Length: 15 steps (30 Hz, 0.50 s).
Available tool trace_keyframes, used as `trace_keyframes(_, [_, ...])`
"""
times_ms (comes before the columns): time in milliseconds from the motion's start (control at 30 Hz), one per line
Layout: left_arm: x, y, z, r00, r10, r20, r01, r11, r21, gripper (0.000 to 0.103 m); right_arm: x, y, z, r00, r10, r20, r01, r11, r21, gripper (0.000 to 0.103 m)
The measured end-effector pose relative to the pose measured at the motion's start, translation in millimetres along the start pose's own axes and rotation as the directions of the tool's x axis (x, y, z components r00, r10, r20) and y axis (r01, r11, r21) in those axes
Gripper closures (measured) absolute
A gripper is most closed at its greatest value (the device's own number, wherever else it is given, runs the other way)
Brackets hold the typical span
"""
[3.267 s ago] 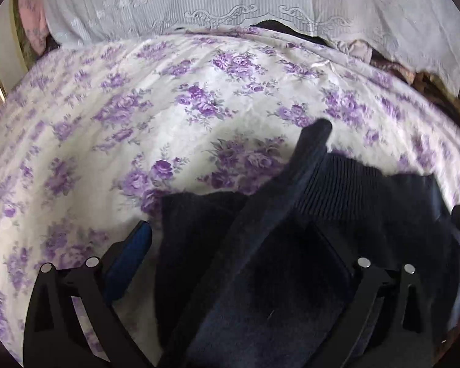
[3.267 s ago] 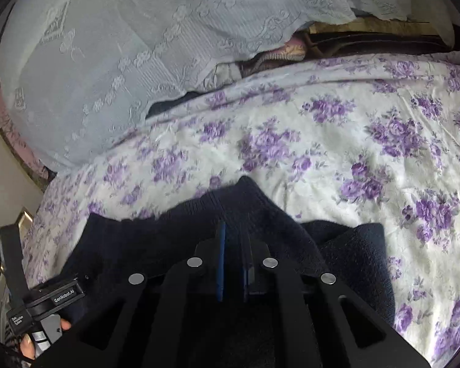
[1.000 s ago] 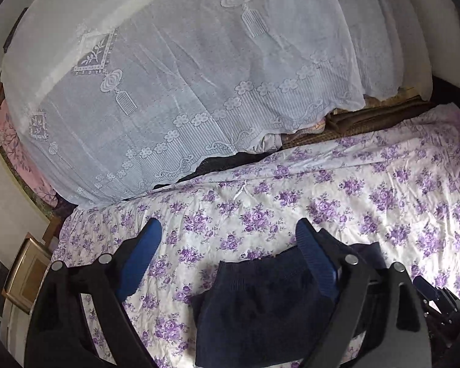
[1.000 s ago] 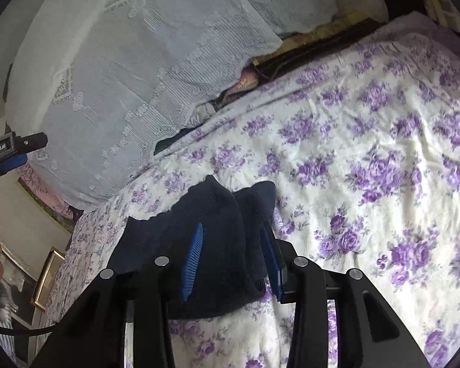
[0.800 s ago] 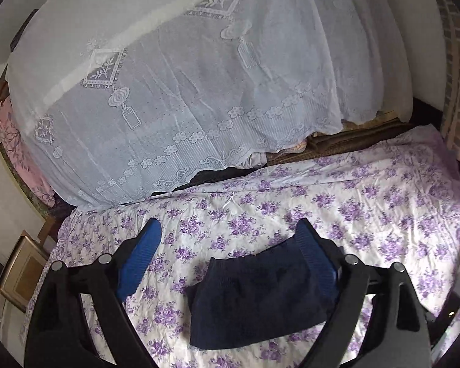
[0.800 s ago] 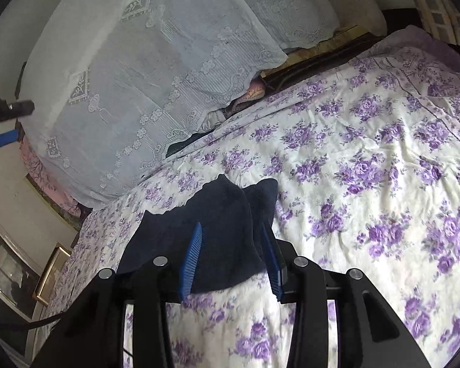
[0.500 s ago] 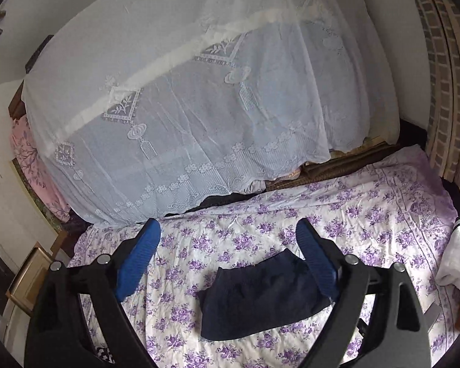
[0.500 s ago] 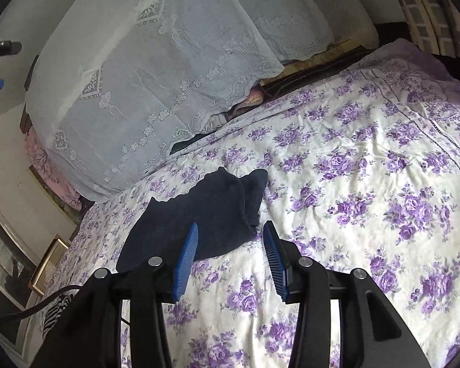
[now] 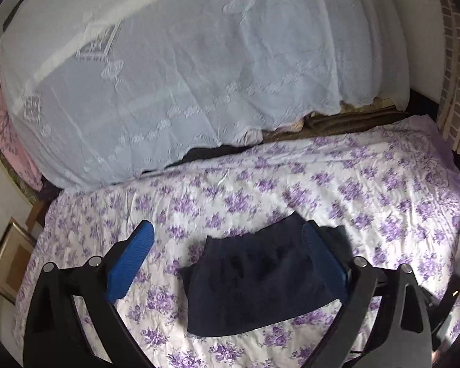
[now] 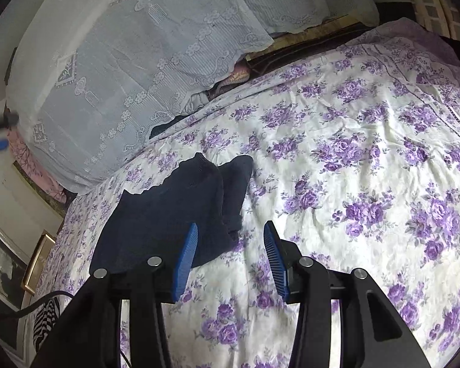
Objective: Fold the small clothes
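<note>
A dark navy knit garment lies folded flat on the purple-flowered bedspread. In the right wrist view it lies left of centre. My left gripper is open and empty, held above the bed, with the garment seen between its blue pads. My right gripper is open and empty, held above the bed just right of the garment's near edge.
A pile under a white lace cloth fills the far side of the bed. Brown and pink fabrics poke out under it. A framed picture leans by the wall at left. A brick wall stands at right.
Both grippers let go of the garment and pulled up and back from it; the right gripper opened. In the last half second the left view shifted slightly closer.
</note>
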State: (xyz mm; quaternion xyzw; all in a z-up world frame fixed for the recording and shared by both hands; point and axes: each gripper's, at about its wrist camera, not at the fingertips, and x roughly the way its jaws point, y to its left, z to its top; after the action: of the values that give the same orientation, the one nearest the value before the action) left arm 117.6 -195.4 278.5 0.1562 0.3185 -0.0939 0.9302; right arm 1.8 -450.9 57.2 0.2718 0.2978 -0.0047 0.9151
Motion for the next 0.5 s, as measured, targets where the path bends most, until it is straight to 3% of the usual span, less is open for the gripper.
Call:
trace_keyframes(133, [97,43,-82,0.987,-0.002,-0.161,-0.018,0.992,-0.122,0.013,29,10,5,0.999,-0.015,-0.039,0.015,1.0,-0.017,0.058])
trace_keyframes(200, [144,53,-123,0.966,-0.008,-0.26,-0.033,0.988,-0.152,0.026,45,18,8,0.998,-0.01,-0.06,0.009,1.0,-0.022,0.058])
trace_keyframes(267, [174,52,-154,0.946,-0.005,-0.323,-0.047,0.987,-0.153,0.032,62,25,11,0.997,-0.016,-0.074,0.014,0.999,-0.033,0.058])
trace_keyframes(367, [205,52,-179,0.923,-0.013,-0.385,-0.057,0.984,-0.171,0.031,97,24,12,0.987,-0.073,-0.146,0.07,0.997,-0.025,0.062])
trace_keyframes(400, [218,59,-187,0.915,-0.038,-0.403,-0.053,0.976,-0.212,0.02,109,18,9,0.977,-0.114,-0.18,0.113,0.993,-0.019,0.066])
trace_keyframes(467, [225,81,-191,0.912,-0.089,-0.401,-0.046,0.948,-0.316,0.008,119,4,5,0.978,-0.073,-0.194,0.082,0.996,0.035,0.067])
trace_keyframes(500, [226,90,-190,0.906,-0.132,-0.403,-0.024,0.933,-0.359,0.011,116,4,4,0.979,-0.069,-0.192,0.075,0.997,0.028,0.067])
